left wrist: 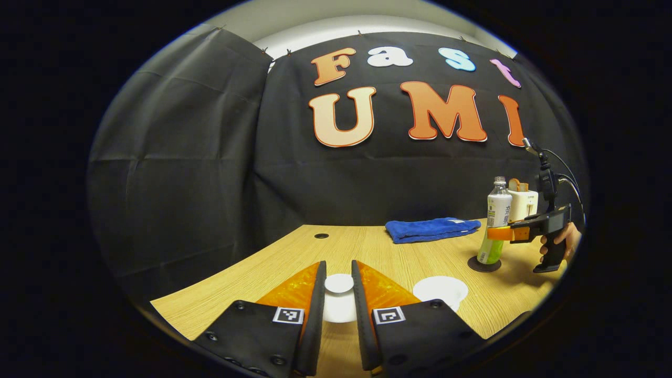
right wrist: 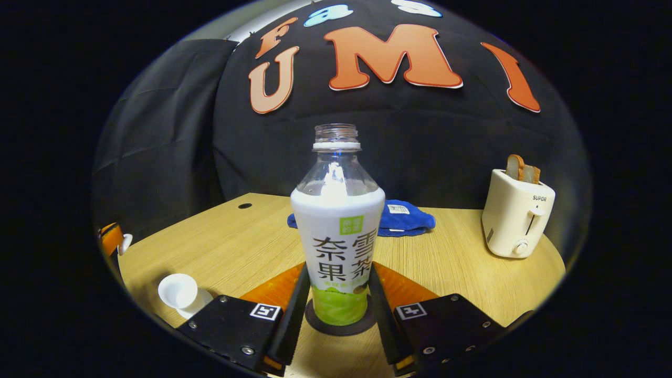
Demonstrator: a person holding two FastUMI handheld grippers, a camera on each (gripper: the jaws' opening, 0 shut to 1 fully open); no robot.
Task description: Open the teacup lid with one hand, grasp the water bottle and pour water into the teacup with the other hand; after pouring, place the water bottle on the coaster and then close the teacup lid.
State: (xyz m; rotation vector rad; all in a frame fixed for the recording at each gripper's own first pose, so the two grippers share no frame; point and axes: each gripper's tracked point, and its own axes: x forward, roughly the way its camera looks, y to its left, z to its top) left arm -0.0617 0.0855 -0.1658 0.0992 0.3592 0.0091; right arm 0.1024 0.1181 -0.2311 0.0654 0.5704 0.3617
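Booth: black cloth walls, wood-grain counter (right wrist: 462,273). Water bottle (right wrist: 338,231), uncapped, upright on dark coaster (right wrist: 341,326); right gripper (right wrist: 336,310) jaws flank its base, contact unclear. Teacup lid (left wrist: 339,283) held between left gripper (left wrist: 338,294) jaws. Open teacup (left wrist: 440,290) just beside. Blue towel (left wrist: 431,229) behind; toaster (right wrist: 517,215) at far right.

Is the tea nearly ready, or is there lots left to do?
Done: the round white teacup lid is off, clamped in the left gripper. In hand: the right gripper flanks the uncapped plastic water bottle on its dark round coaster. I can't tell if the white teacup got water. Left: closing it.
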